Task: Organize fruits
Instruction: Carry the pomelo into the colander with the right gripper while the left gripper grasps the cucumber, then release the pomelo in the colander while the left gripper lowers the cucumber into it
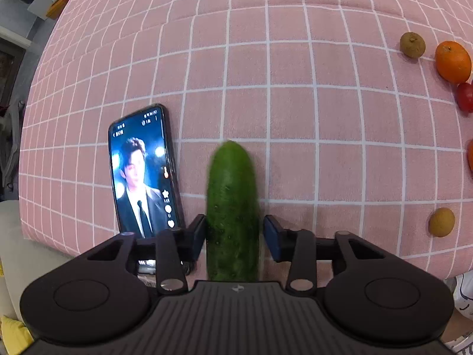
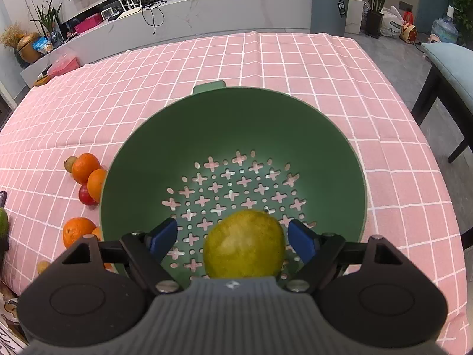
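Small white characters and icons are displayed along the top and right edge of the phone [image 1: 145, 174] screen, but none can be read. A label is noted on the grey bin [image 2: 329, 7]; its print is too small to decipher.

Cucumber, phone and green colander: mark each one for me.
cucumber [image 1: 232, 207]: left wrist view, middle of its body.
phone [image 1: 143, 174]: left wrist view, centre of the lit screen.
green colander [image 2: 236, 124]: right wrist view, bare far inner wall.
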### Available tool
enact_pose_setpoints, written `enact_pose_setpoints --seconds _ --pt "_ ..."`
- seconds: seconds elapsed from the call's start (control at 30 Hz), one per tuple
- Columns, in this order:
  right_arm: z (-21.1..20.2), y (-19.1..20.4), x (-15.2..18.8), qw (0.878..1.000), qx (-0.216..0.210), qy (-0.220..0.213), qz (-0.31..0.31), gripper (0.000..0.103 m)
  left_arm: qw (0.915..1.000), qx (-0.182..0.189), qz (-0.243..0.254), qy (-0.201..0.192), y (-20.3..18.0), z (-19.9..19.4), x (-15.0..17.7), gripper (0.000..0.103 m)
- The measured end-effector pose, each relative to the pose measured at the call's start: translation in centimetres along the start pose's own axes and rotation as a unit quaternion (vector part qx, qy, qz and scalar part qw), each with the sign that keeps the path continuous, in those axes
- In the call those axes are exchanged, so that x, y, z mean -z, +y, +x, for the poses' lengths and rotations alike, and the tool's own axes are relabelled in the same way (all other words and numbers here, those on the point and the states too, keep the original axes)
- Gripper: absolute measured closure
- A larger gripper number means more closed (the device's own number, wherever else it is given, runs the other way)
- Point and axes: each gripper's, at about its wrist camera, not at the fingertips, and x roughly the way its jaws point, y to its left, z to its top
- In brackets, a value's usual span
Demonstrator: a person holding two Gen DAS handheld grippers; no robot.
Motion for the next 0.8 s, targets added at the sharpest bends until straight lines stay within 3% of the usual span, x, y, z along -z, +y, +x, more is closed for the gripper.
enact_pose_setpoints --seconds 0.2,0.4,0.63,0.8 --pt "-0.2 0.4 0.1 1.0 -0.002 -0.006 -0.008 0.02 0.9992 0.016 0.013 -0.034 -0.9 -0.4 -0.3 0.06" --pt "-1.1 0.9 0.4 0.999 0.001 -0.025 -0.021 0.019 0.9896 0.074 0.025 -0.121 -2.9 -4.1 -0.1 0.061" --pt "-2.5 1.7 0.7 0.997 0.004 -0.052 -0.049 0.014 0.9592 0.155 0.023 -0.235 -5.1 -10.4 0.8 0.061" --pt "-3.1 1.7 0.7 0.997 0.003 -0.06 -0.055 0.014 0.9282 0.199 0.037 -0.312 -7.5 -16.5 1.6 0.061"
